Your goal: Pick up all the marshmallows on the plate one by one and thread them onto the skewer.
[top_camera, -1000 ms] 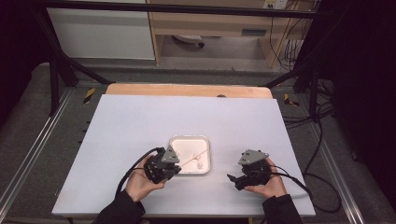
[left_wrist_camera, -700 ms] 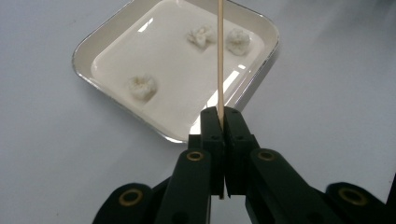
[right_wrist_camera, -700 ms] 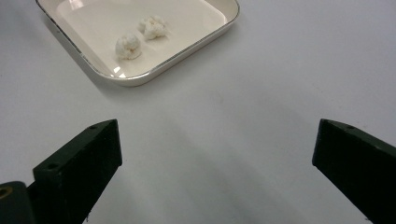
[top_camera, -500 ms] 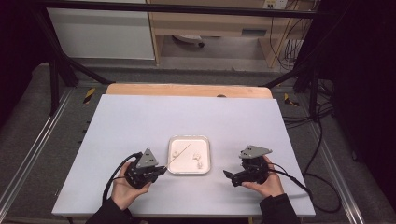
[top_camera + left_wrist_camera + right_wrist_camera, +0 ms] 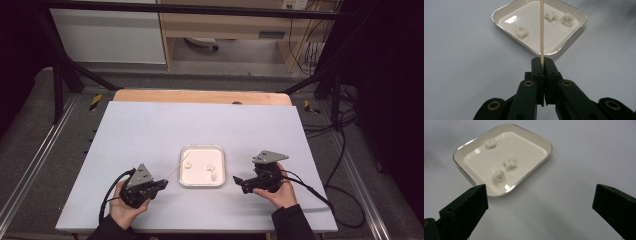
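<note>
Table (image 5: 150,125) (pale) before dim room

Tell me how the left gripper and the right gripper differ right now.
The left gripper has its jaws shut on a thin wooden skewer; the right gripper has its jaws wide apart and holds nothing. The left gripper sits at the left of the white tray, the right gripper at its right. Both are black, hand-held, low over the table and pointed toward the tray.
</note>
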Motion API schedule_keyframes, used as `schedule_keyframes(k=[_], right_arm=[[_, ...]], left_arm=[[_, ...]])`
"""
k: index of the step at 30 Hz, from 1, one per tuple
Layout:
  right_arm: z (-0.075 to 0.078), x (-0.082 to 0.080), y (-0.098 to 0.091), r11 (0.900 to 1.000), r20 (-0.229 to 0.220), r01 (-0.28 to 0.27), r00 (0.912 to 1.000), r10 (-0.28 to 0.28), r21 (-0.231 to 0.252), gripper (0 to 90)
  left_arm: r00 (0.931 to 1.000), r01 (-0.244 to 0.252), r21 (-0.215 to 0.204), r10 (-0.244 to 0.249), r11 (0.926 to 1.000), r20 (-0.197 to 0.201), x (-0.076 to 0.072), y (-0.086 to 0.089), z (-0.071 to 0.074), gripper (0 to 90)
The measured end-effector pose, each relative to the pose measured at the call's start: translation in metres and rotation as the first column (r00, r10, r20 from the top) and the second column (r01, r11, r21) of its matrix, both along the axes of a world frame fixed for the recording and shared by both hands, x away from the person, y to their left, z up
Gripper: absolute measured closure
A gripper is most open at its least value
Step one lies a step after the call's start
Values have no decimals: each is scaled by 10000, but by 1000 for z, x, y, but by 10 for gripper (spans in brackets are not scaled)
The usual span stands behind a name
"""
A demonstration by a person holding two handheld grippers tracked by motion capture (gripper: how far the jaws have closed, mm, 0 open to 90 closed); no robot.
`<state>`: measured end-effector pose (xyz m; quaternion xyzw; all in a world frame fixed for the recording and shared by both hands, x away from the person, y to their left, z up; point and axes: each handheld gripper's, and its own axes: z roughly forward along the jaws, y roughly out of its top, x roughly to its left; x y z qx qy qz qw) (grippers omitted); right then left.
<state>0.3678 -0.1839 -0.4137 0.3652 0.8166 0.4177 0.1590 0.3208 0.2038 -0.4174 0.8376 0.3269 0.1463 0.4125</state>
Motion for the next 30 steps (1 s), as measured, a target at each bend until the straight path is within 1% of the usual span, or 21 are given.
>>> schedule_keyframes(k=[2,4,7,9,12,15,18,19,22,27,30], right_arm=[[1,2,5,9998,-97,17,10000,-15,204,7],[2,6,11,9998,-90,-7,10000,9,202,7],[3,10,20,9993,-123,-76,9999,80,367,11],[4,12,25,9991,-130,-93,9999,99,404,17],[4,18,33,9980,-174,-66,9998,77,628,24],[3,24,42,9985,-228,-111,9997,123,533,41],[1,30,51,9985,-354,-192,9992,210,520,56],[-1,32,54,9984,-389,-256,9989,275,503,65],[-5,39,63,9982,-639,-430,9969,457,429,94],[-12,46,76,9973,-760,-707,9945,720,201,162],[-17,50,79,9959,-884,-804,9926,837,407,221]], left_arm=[[9999,-82,-158,81,9998,-67,-1,3,-2,884],[9999,-122,-230,120,9997,-125,-1,6,-4,884],[9997,-199,-298,196,9994,-116,-3,8,-6,884],[9997,-240,-306,239,9992,-42,-3,8,-6,884],[9998,-205,-372,208,9991,79,-4,9,-6,884],[9998,-192,-385,195,9991,87,-5,9,-6,884],[9998,-176,-425,175,9989,-15,-4,9,-8,884],[9999,-148,-447,144,9989,-77,-4,9,-8,884],[9999,-108,-476,104,9988,-88,-4,9,-9,884],[9999,-88,-540,82,9985,-117,-4,9,-11,884],[9999,-65,-563,58,9984,-128,-3,8,-11,884]])
